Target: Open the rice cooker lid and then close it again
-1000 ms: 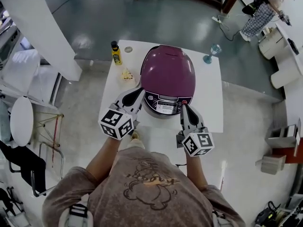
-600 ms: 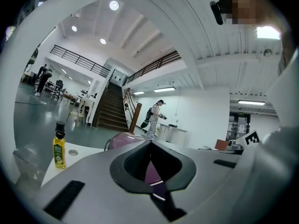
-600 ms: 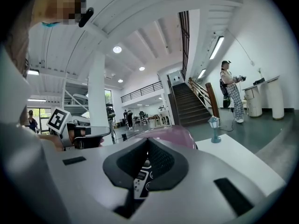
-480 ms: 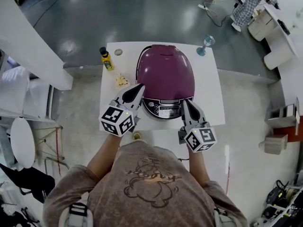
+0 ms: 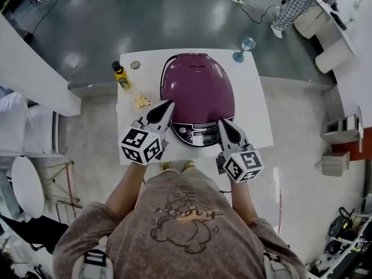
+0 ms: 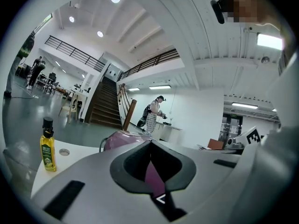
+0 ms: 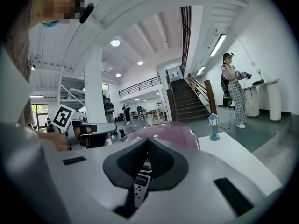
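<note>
Both closed, left gripper (image 5: 170,103) and right gripper (image 5: 220,121) flank the rice cooker (image 5: 197,90).

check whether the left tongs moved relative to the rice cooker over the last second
Yes. In the head view the left tongs have slid up the picture, away from the person, along the left side of the purple rice cooker.

bottle (image 5: 121,76) left of rice cooker (image 5: 197,92), glass (image 5: 244,47) far right

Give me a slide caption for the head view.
Left gripper and right gripper, both shut, flank the closed purple rice cooker's front on a white table.
</note>
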### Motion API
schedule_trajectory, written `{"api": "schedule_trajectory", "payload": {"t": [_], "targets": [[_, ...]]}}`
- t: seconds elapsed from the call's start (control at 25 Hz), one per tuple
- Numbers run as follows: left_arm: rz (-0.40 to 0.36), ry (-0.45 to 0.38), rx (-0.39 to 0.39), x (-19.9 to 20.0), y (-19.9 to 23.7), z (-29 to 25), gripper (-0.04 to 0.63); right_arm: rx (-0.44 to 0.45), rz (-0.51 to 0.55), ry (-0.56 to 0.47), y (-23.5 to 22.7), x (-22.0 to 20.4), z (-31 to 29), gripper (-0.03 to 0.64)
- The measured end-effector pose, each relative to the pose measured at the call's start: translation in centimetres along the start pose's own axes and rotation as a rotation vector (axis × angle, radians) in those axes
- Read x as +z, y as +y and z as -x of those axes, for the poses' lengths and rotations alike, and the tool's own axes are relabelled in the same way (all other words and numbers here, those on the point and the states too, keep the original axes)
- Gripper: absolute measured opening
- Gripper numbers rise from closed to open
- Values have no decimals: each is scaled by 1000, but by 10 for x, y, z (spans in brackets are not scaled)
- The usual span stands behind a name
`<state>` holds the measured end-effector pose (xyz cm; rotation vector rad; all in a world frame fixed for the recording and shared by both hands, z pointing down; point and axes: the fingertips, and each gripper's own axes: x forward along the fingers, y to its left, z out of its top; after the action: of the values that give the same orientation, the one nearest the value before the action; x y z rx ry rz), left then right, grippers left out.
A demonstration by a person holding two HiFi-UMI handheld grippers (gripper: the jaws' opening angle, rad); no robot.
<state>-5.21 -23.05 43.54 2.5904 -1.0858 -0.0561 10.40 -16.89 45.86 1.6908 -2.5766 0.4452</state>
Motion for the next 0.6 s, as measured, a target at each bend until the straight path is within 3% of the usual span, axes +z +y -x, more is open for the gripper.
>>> {"api": "schedule_trajectory", "payload": {"t": [0.36,0.6], "targets": [[-4,21,47,-6,8,-3,20,86,47,65,6,-4,-8,3],[-13,30,65,-11,8,-1,20,96,73,114,5,-12,-6,3]]}}
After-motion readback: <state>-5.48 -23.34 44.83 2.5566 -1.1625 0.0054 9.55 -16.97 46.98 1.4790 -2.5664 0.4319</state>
